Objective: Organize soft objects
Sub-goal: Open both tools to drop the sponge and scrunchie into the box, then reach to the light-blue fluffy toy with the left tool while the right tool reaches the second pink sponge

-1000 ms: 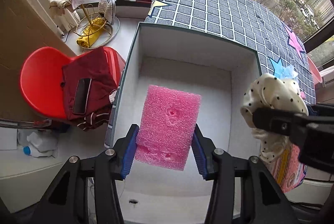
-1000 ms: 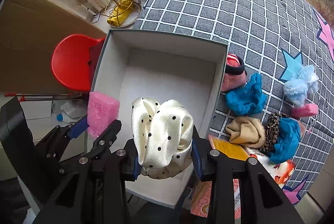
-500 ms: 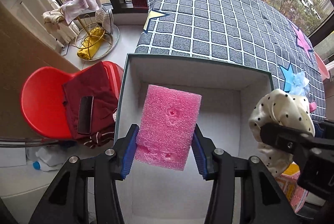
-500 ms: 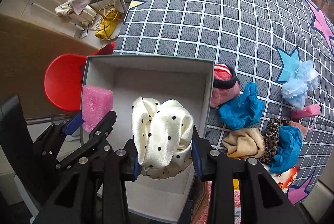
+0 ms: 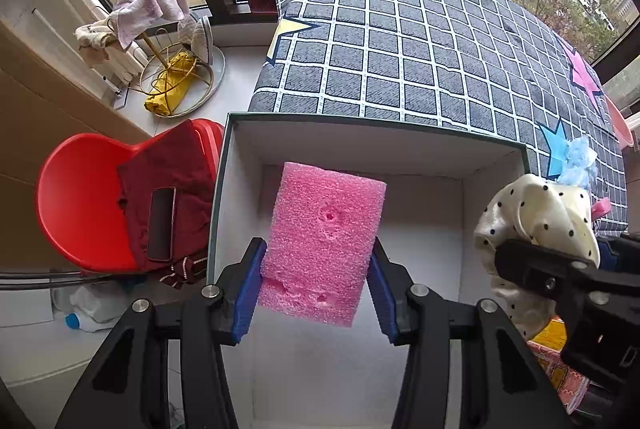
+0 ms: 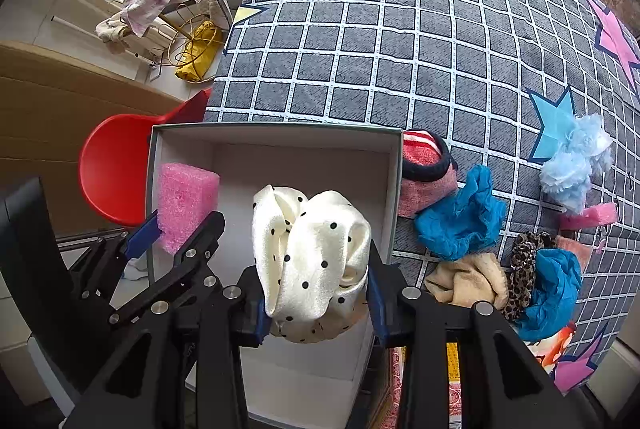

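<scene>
The left gripper (image 5: 316, 293) clamps a pink rectangular foam sponge (image 5: 324, 245) above the open white cardboard box (image 5: 376, 145), long axis pointing forward; the right gripper (image 6: 316, 303) squeezes a cream polka-dot satin scrunchie (image 6: 312, 261) above it, beside the grey checked bed (image 6: 400, 29)

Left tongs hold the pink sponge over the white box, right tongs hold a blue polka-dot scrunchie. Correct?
Not quite: the scrunchie in the right tongs is cream with black dots, not blue, as the right wrist view shows. The rest holds: the left tongs grip the pink sponge over the white box.
</scene>
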Demonstrator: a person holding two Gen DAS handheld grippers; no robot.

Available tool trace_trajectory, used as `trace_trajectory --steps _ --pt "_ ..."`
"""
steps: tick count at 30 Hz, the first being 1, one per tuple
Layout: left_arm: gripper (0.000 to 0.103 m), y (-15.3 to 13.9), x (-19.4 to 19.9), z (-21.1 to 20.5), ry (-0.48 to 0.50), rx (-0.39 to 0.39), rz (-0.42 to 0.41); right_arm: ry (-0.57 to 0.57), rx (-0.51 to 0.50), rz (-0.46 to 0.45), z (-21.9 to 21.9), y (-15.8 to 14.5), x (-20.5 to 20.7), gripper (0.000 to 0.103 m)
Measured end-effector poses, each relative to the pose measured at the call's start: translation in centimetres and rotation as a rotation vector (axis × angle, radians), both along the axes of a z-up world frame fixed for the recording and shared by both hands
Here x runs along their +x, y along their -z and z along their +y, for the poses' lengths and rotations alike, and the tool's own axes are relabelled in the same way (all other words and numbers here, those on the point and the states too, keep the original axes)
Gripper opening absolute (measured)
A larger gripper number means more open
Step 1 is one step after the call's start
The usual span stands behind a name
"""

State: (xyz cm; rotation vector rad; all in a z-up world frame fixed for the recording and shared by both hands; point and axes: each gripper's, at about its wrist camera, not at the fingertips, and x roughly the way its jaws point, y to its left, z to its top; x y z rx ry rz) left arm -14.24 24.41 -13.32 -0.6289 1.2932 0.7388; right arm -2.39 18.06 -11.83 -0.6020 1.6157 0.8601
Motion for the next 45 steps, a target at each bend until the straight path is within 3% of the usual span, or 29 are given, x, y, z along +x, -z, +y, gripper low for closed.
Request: trace_trajectory --steps 8,10,13,14,16,17,19,20,22,23,26,33,40,45 --pt "0.054 -0.1 0.1 -0.3 0.014 0.004 -0.009 -0.002 0.0 0.006 0.1 0.2 0.0 0.039" --pt "0.061 -0.2 0.0 -0.3 0.006 0.013 -0.004 -0.006 0.004 0.015 0.1 0.2 0.0 0.041" --pt "0.078 -0.2 -0.2 -0.4 -0.006 -0.005 -0.01 -0.003 0.014 0.025 -0.1 0.1 0.0 0.056" --pt "0.08 -0.2 -0.3 -0.4 -0.01 -0.01 -0.023 0.001 0.017 0.029 -0.2 0.1 0.1 0.068" --pt "0.083 -0.6 -0.6 -0.5 -0.01 -0.006 -0.056 0.012 0.03 0.037 -0.4 -0.1 0.3 0.078" --pt "0.084 -0.8 -0.7 -0.6 -0.011 0.001 -0.071 0.014 0.038 0.036 -0.5 -0.2 0.3 0.078" --pt "0.098 -1.2 -0.8 -0.7 -0.016 0.005 -0.102 0.015 0.046 0.029 -0.8 -0.6 0.5 0.078" --pt "0.103 -1.5 -0.9 -0.6 -0.018 0.003 -0.123 0.016 0.05 0.028 -0.8 -0.7 0.6 0.083" --pt "0.103 -1.8 -1.0 -0.5 -0.023 -0.011 -0.167 0.029 0.066 0.03 -1.2 -1.1 0.9 0.1" --pt "0.103 -2.0 -1.2 -0.4 -0.03 -0.034 -0.203 0.041 0.078 0.025 -1.4 -1.5 1.1 0.102" --pt "0.103 -2.0 -1.3 -0.3 -0.034 -0.084 -0.245 0.069 0.11 0.031 -2.2 -2.5 1.6 0.102" --pt "0.103 -1.8 -0.9 -0.9 -0.032 -0.173 -0.212 0.102 0.119 0.034 -4.3 -4.7 2.6 0.102" --pt "0.103 -3.0 1.2 -3.0 0.048 -0.187 -0.178 0.191 0.117 0.026 -8.9 -6.9 5.4 0.102" --pt "0.103 -4.2 3.7 -4.0 0.11 -0.192 -0.176 0.319 0.075 -0.047 -13.9 -7.3 9.9 0.102"
